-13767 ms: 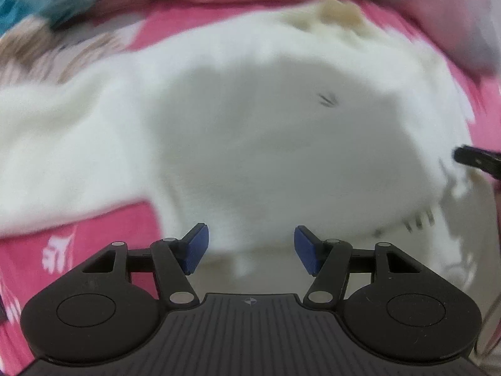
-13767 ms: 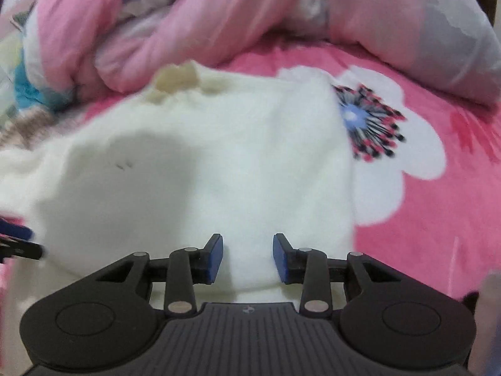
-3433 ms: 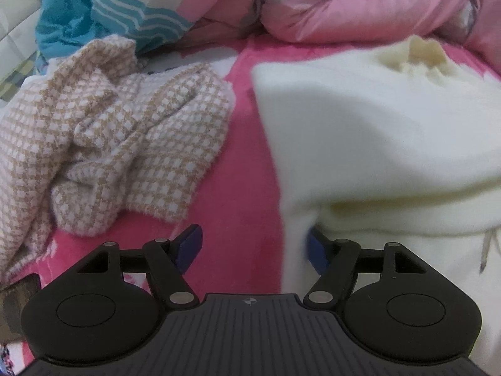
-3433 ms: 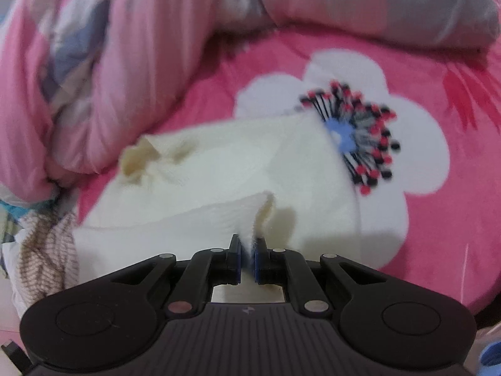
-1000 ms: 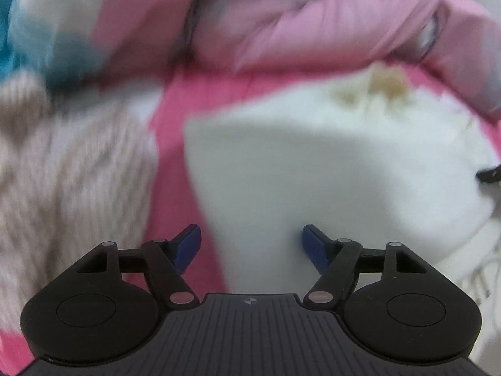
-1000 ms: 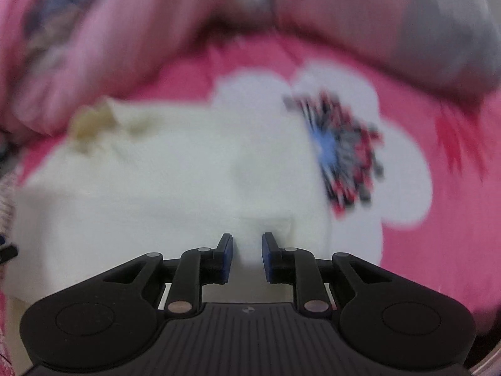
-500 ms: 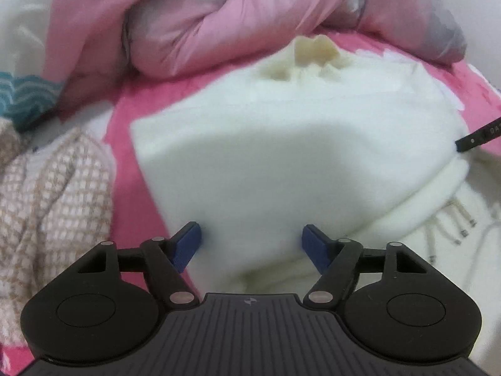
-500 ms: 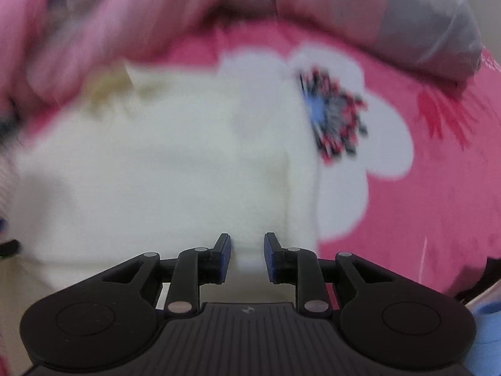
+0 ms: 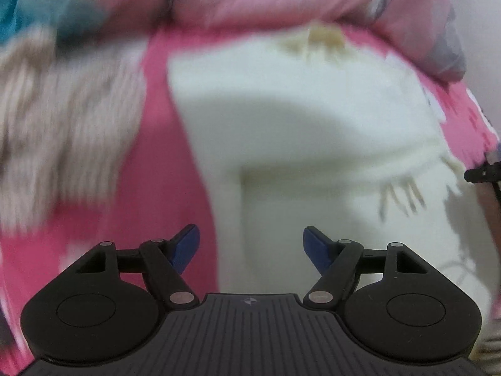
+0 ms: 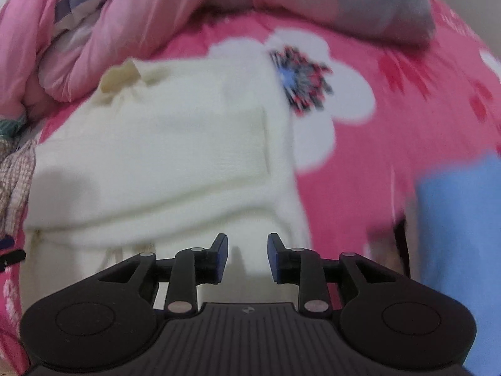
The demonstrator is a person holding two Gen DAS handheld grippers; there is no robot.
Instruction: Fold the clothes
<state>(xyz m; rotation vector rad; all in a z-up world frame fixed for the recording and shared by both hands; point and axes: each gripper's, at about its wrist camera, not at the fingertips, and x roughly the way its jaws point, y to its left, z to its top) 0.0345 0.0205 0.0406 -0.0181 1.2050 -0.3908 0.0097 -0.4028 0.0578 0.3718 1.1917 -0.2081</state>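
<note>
A cream knit garment (image 10: 175, 144) lies partly folded on a bed covered with a pink flowered bedspread (image 10: 391, 119). Its collar (image 10: 120, 76) points away from both cameras toward a rumpled pink and grey quilt (image 10: 141, 15) heaped along the far side, so the long axis of the garment runs from the tongs toward that quilt. A folded layer lies across the upper body, and its thick edge crosses the garment from side to side just ahead of the right tongs (image 10: 245, 258).

In the left wrist view the same cream garment (image 9: 300, 119) fills the centre and right, with the pink bedspread (image 9: 169, 169) showing as a strip along its left edge. Further left lies a tan and white checked cloth (image 9: 59, 131), badly blurred, apparently bunched up and close beside the garment. A blue and white piece of bedding (image 9: 40, 9) sits beyond it.

The left tongs (image 9: 250, 244) stand spread wide above the garment's near left edge, nothing between the blue pads. The right tongs are opening, with a clear gap between the pads, and only the cream fabric lies below them, not pinched. A light blue shape (image 10: 460, 250) crowds the right edge of the right wrist view, too blurred to identify. The large white flower print (image 10: 338, 94) lies just beside the garment's right edge.
</note>
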